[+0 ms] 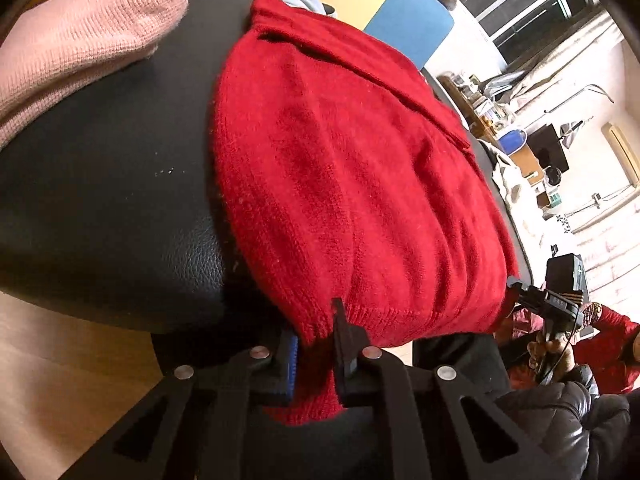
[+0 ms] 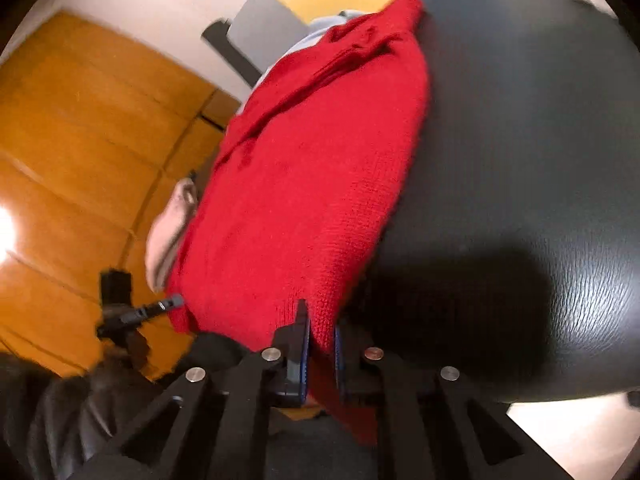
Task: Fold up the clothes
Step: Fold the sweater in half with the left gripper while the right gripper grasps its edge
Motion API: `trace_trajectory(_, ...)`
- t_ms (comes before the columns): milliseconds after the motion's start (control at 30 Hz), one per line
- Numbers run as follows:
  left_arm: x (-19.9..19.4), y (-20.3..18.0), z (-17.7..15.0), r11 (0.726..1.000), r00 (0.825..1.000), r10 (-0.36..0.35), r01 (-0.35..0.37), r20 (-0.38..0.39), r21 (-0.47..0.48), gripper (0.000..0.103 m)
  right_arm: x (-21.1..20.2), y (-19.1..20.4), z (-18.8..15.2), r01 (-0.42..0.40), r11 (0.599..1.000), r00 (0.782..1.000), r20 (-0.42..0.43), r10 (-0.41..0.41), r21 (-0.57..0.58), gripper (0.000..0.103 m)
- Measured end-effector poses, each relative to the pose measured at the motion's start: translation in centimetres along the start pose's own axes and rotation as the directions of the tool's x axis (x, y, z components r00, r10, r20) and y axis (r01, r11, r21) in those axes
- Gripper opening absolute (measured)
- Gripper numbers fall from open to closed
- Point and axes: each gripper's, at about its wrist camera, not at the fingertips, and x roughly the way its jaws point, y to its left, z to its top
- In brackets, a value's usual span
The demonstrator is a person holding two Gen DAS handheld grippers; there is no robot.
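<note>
So, sweater: the red sweater lies flat on the black table, and its ribbed bottom edge hangs a little over the near side.
Left gripper: the left gripper is pinching the bottom edge at one corner, with red cloth squeezed between its two fingers.
Right gripper: the right gripper is pinching the same edge at the other corner, with red cloth between its fingers too.
Which way: the sweater runs straight away from both grippers, from the bottom edge close by to the neck end far off.
Long way: its long side points forward, away from the person.
Who is nearer: both grippers are just as close, one at each corner.
Next move, my guess: lifting the near edge and carrying it forward toward the far end would fold it in half, and both hands must go evenly.
Nearby: a pink sweater sits apart, on the left part of the table.
</note>
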Motion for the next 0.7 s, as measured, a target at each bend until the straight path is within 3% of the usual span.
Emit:
trace_trajectory(133,-0.7,0.1,0.3,0.994,0.994,-0.108,0.108,-0.001,0.001,0.011,-0.3,-0.1,-0.1,-0.085,0.995,0.996,0.037,0.083,0.055,0.011)
trace_trajectory(233,-2.0,-0.2,1.6,0.972,0.972,-0.233,0.234,0.038,-0.008,0.011,-0.1,-0.2,0.2,-0.205,0.972,0.977,0.083,0.196,0.116,0.011)
trace_trajectory(300,-2.9,-0.4,2.6,0.953,0.951,-0.303,0.304,0.068,-0.005,0.011,0.1,0.3,0.9,-0.293,0.947,0.953,0.120,0.278,0.132,0.011)
trace_trajectory(367,-3.7,-0.6,3.8,0.936,0.931,-0.351,0.352,0.102,0.007,0.011,0.6,0.9,1.9,-0.332,0.935,0.940,0.127,0.317,0.126,0.011)
trace_trajectory(567,-4.7,-1.4,9.6,0.886,0.865,-0.462,0.461,0.195,0.053,0.009,1.4,2.0,6.4,-0.399,0.910,0.908,0.187,0.375,0.115,0.011)
trace_trajectory(700,-4.3,-1.9,15.1,0.868,0.830,-0.494,0.490,0.260,0.083,0.009,2.6,1.4,10.9,-0.358,0.925,0.922,0.205,0.329,0.124,0.011)
